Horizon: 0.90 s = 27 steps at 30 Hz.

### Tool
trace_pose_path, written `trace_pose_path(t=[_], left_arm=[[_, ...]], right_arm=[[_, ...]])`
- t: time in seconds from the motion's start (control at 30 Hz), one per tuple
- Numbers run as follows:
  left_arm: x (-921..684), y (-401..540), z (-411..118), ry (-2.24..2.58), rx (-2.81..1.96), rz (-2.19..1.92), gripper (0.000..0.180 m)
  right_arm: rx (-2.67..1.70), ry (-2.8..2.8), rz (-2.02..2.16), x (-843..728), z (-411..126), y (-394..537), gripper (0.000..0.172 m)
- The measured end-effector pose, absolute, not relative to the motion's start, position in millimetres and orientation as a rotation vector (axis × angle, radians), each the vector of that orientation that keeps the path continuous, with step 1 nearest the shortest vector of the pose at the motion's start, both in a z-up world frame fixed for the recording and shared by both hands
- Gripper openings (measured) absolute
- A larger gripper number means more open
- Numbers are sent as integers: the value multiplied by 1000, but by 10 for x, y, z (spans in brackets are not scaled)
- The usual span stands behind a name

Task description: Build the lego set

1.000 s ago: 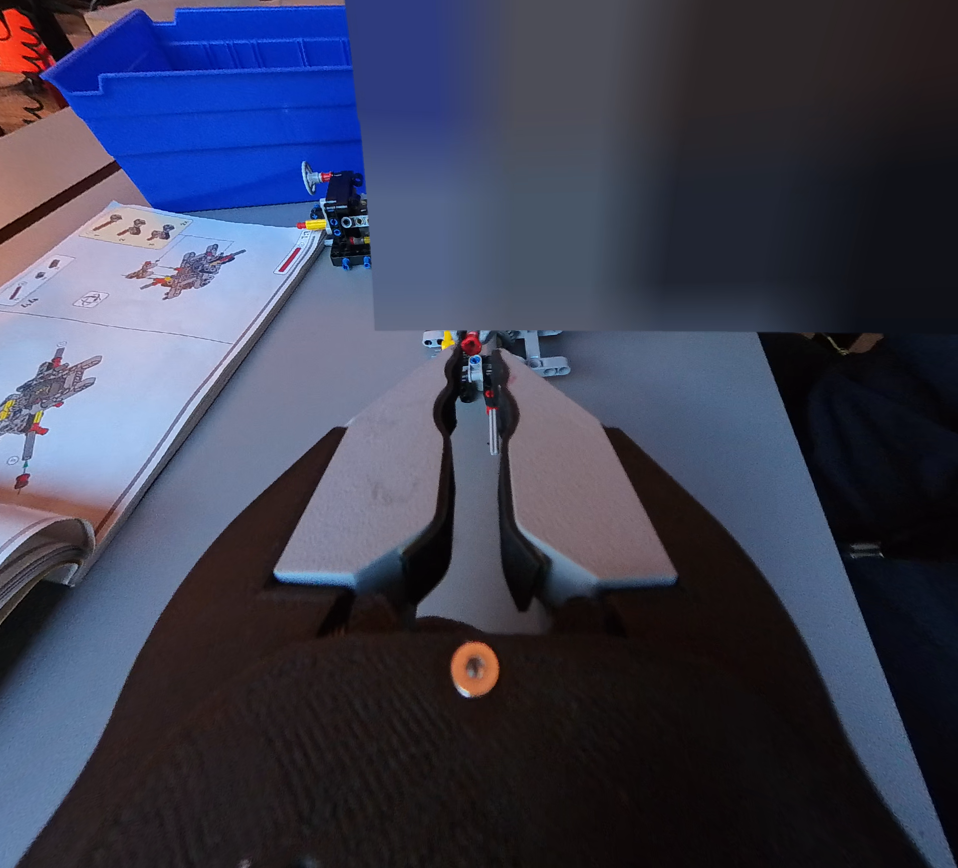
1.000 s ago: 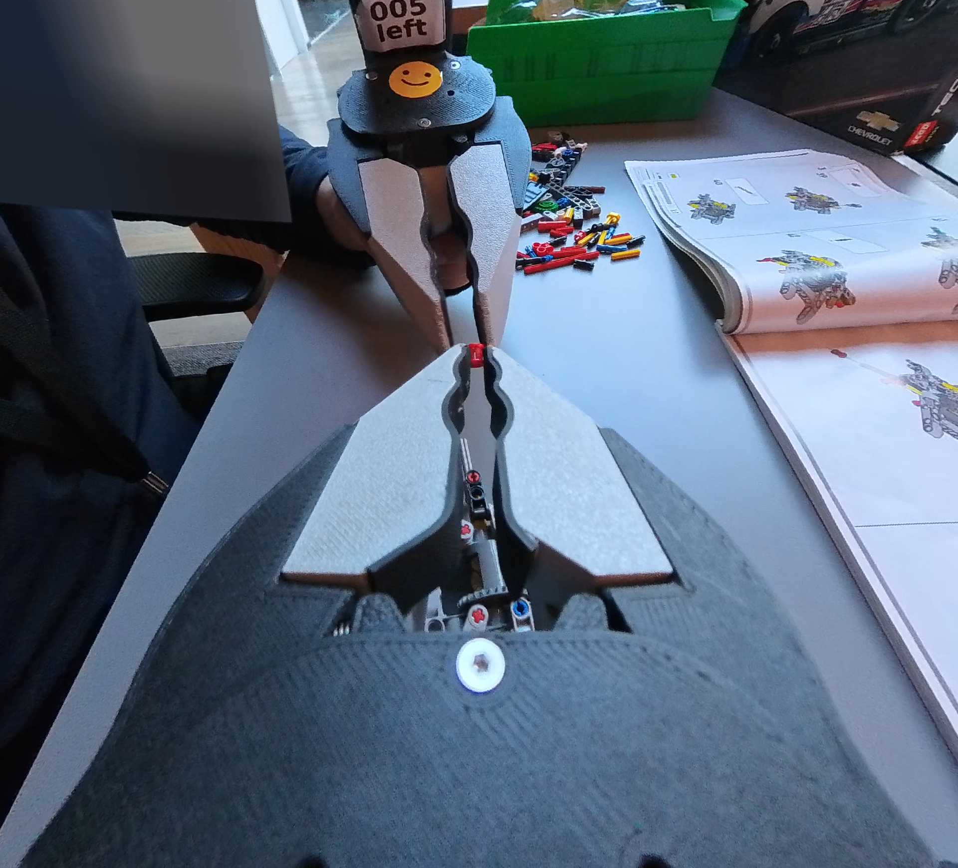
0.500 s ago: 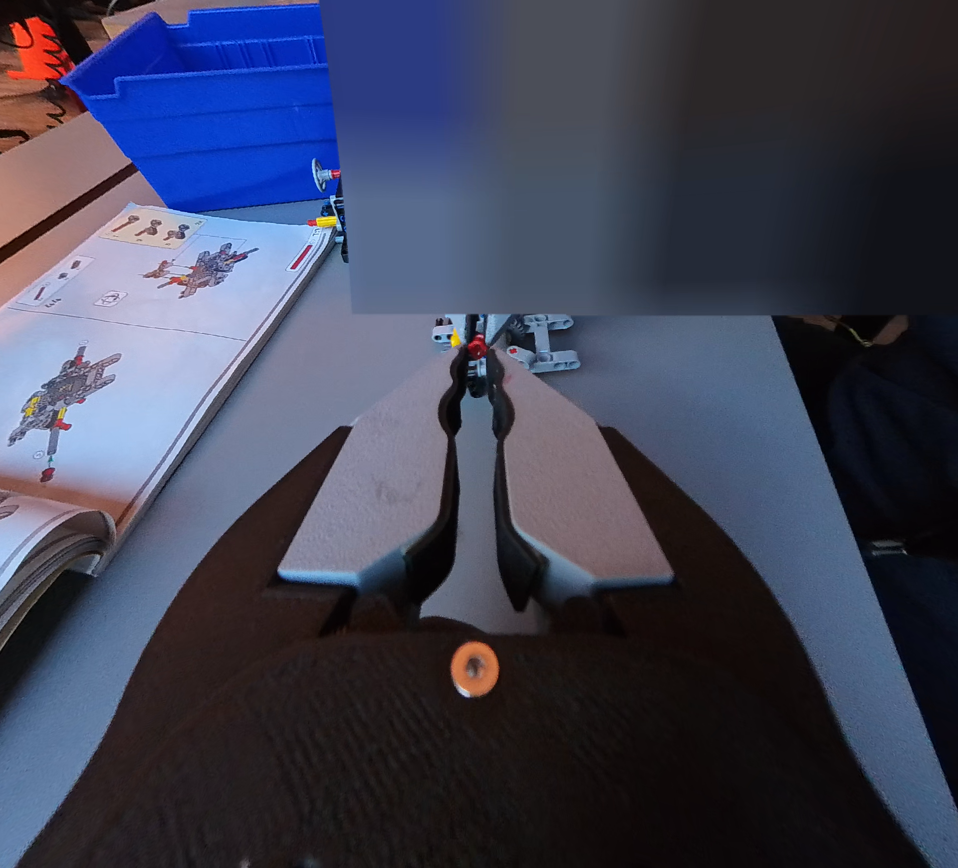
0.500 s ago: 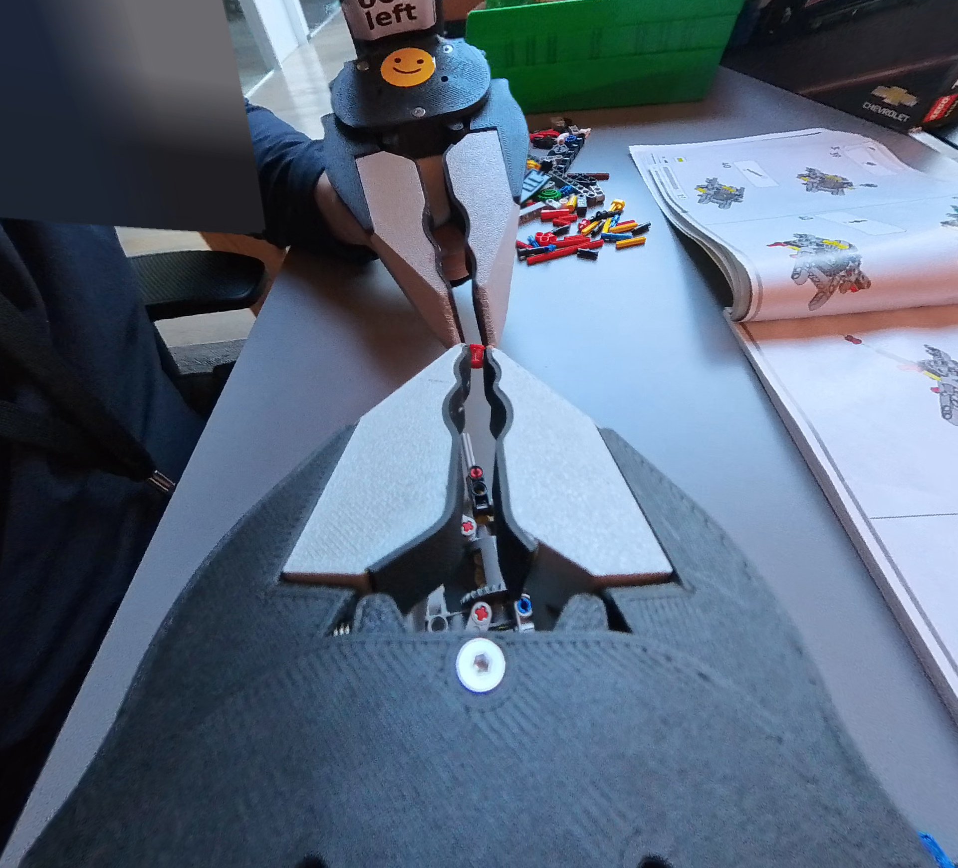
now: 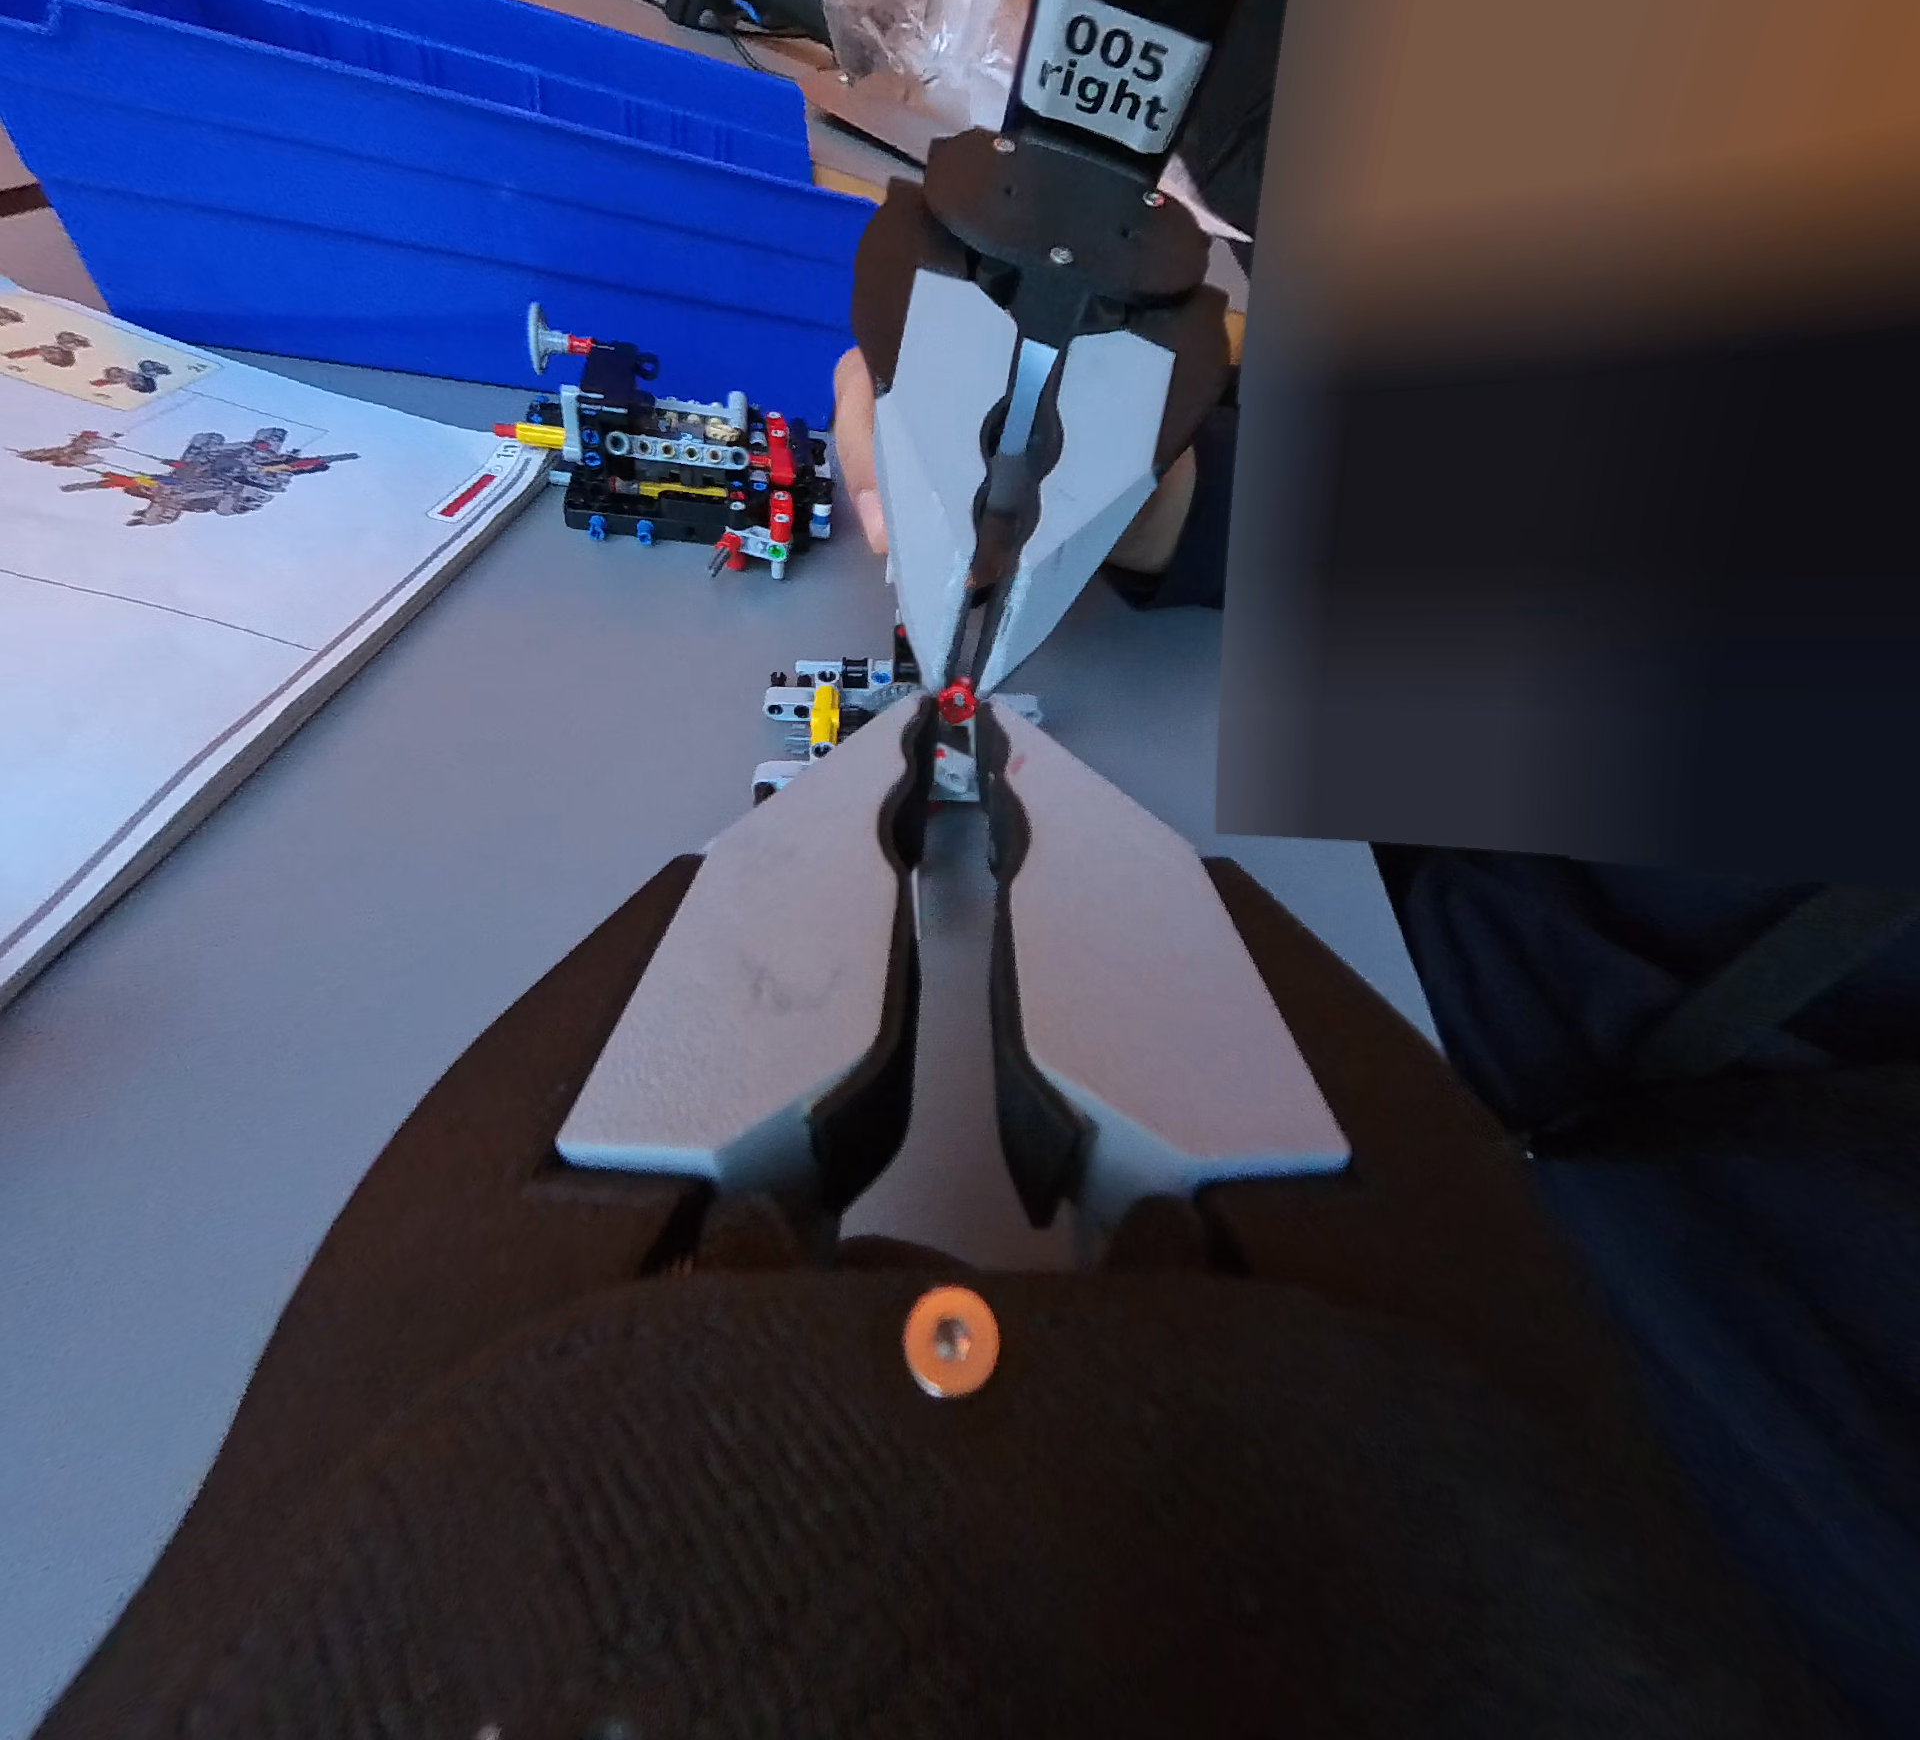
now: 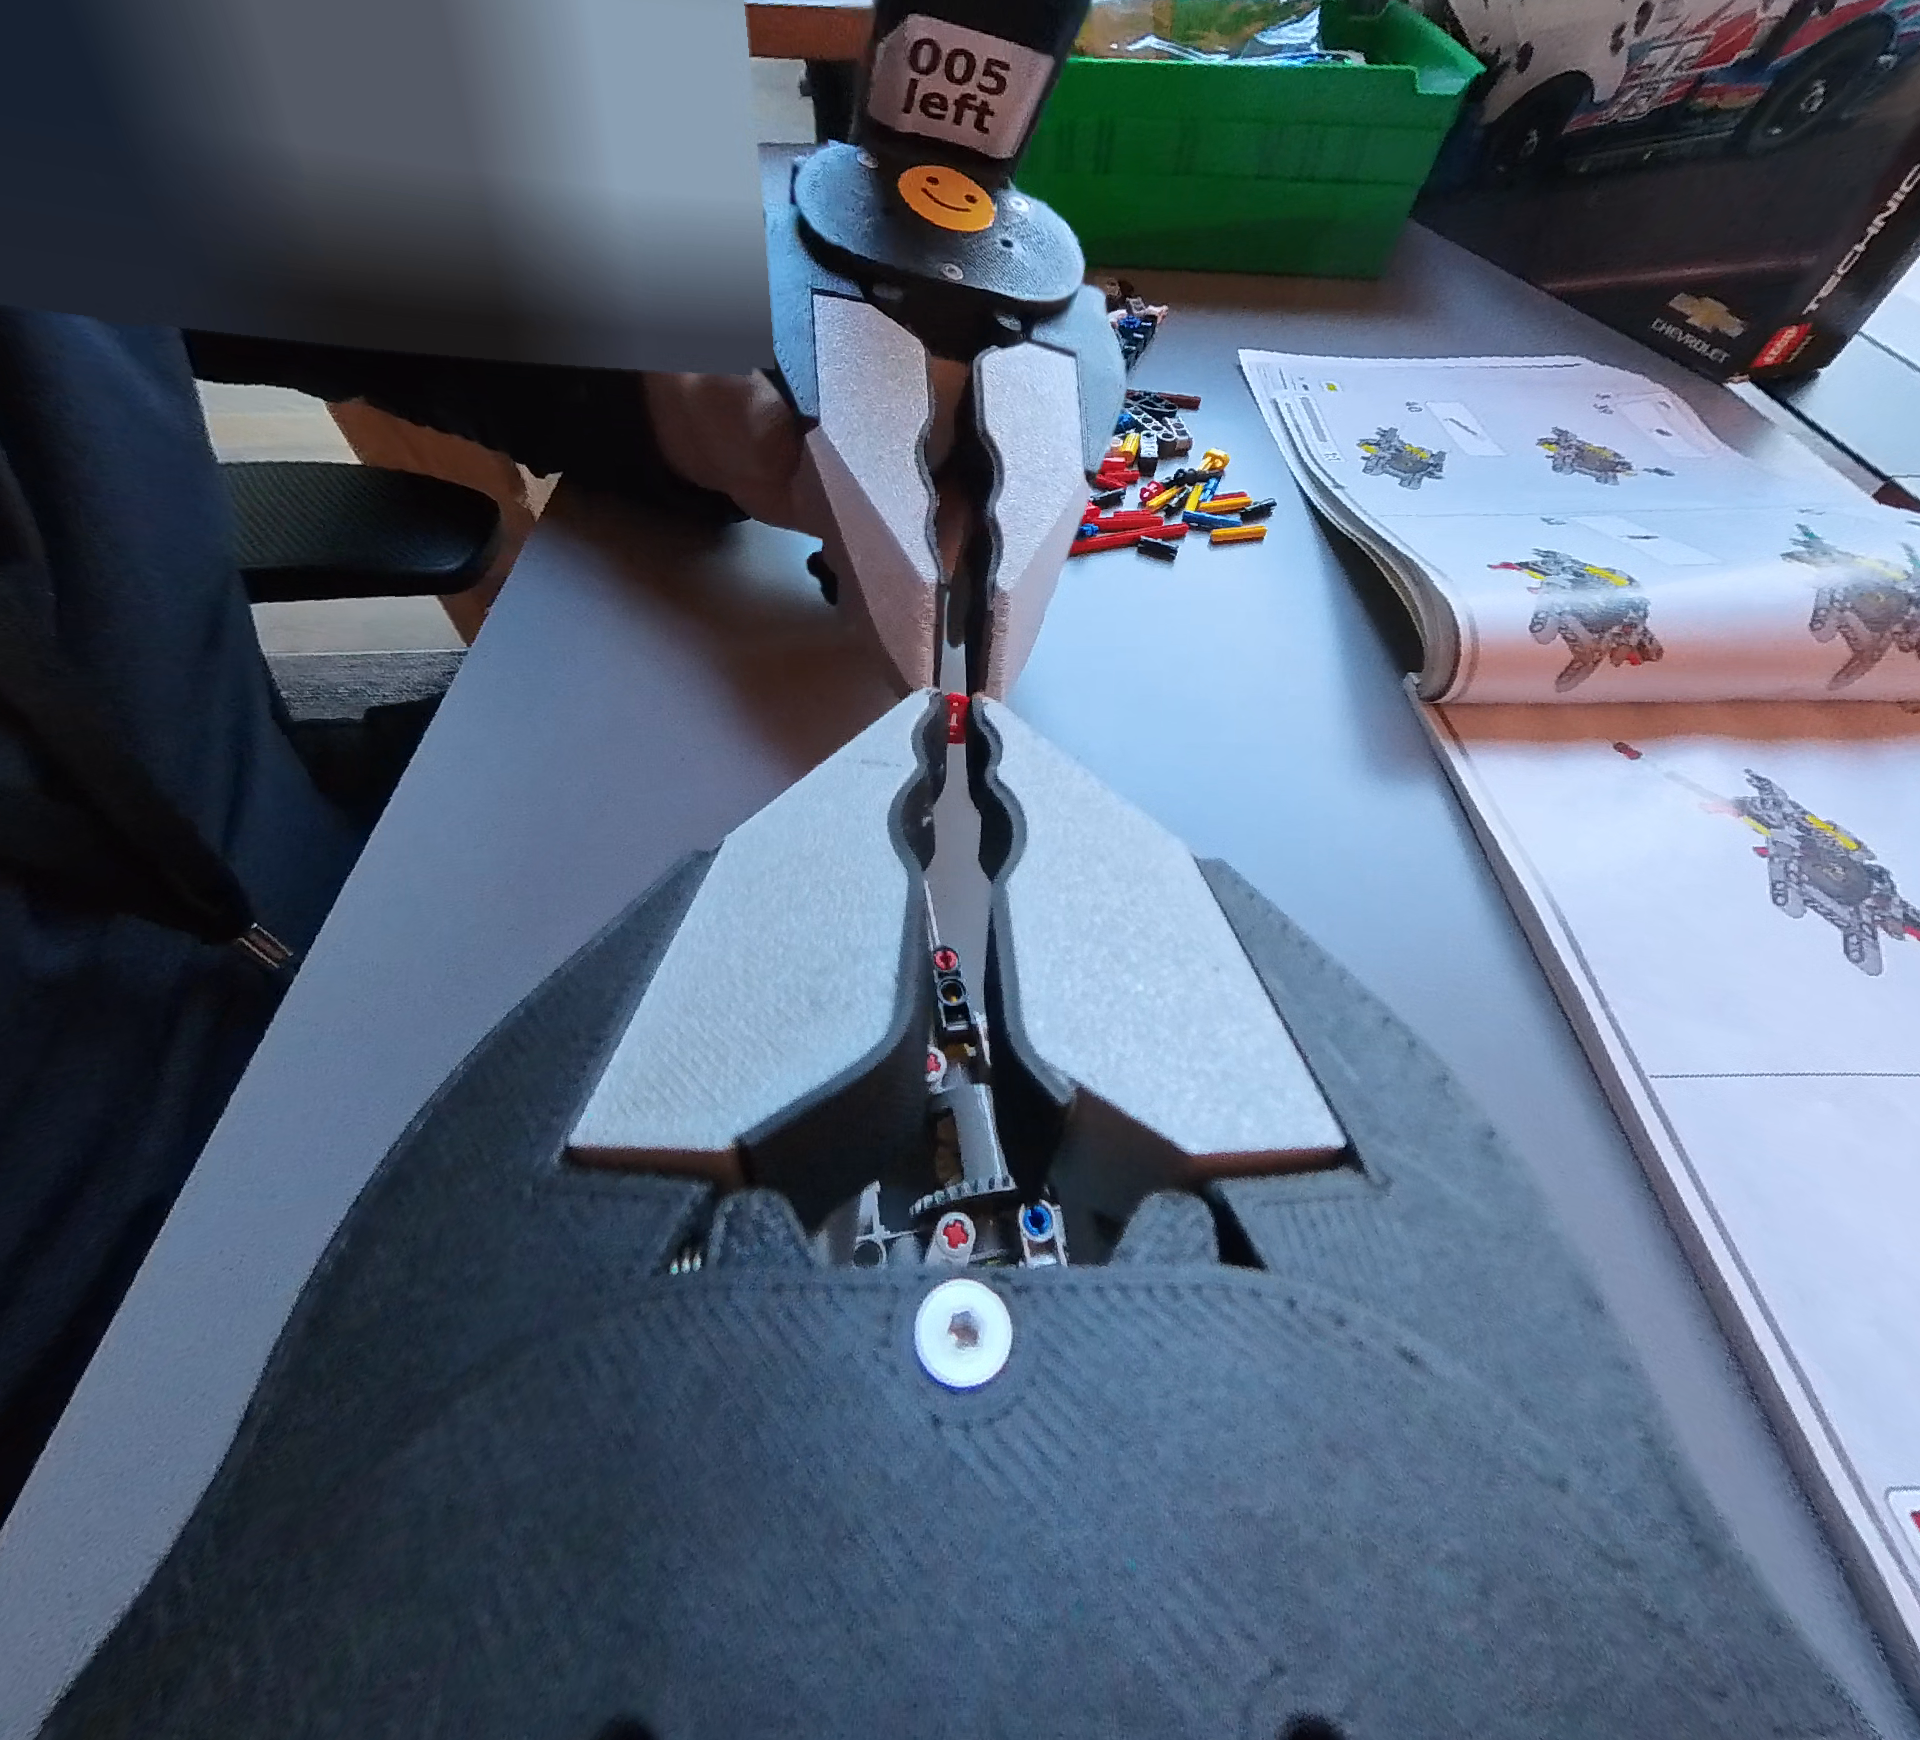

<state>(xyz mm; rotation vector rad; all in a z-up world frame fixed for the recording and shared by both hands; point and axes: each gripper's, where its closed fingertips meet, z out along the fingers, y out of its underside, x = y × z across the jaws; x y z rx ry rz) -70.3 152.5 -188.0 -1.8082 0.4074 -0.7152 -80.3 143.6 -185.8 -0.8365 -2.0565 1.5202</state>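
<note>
Two grippers meet tip to tip over a grey table (image 5: 468, 807), with one small red bush (image 6: 954, 716) between them. The right gripper (image 6: 954, 722) is closed on that bush, its pads pressed to either side. The left gripper (image 5: 954, 722) is nearly closed, with a thin slit between its fingers. Its tips sit right at the bush, but I cannot tell whether they grip it. Just under the tips a small grey brick assembly (image 5: 821, 714) lies on the table. A larger black assembly (image 5: 675, 475) stands beyond it, beside an open instruction booklet (image 5: 208, 547) and in front of a blue bin (image 5: 416, 163). Loose coloured pins (image 6: 1164, 495), a green bin (image 6: 1247, 152) and a boxed car set (image 6: 1662, 80) lie behind the left gripper.
</note>
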Motion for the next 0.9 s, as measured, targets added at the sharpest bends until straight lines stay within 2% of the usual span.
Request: trace_pose_path(t=[0.57, 0.9], left_arm=[[-773, 1532, -1788, 392, -1752, -671, 4], [-805, 1515, -1614, 442, -1654, -510, 4]], right_arm=[[-920, -1948, 1638, -849, -1744, 1543, 2], [-1120, -1893, 2021, -847, -1639, 1495, 7]])
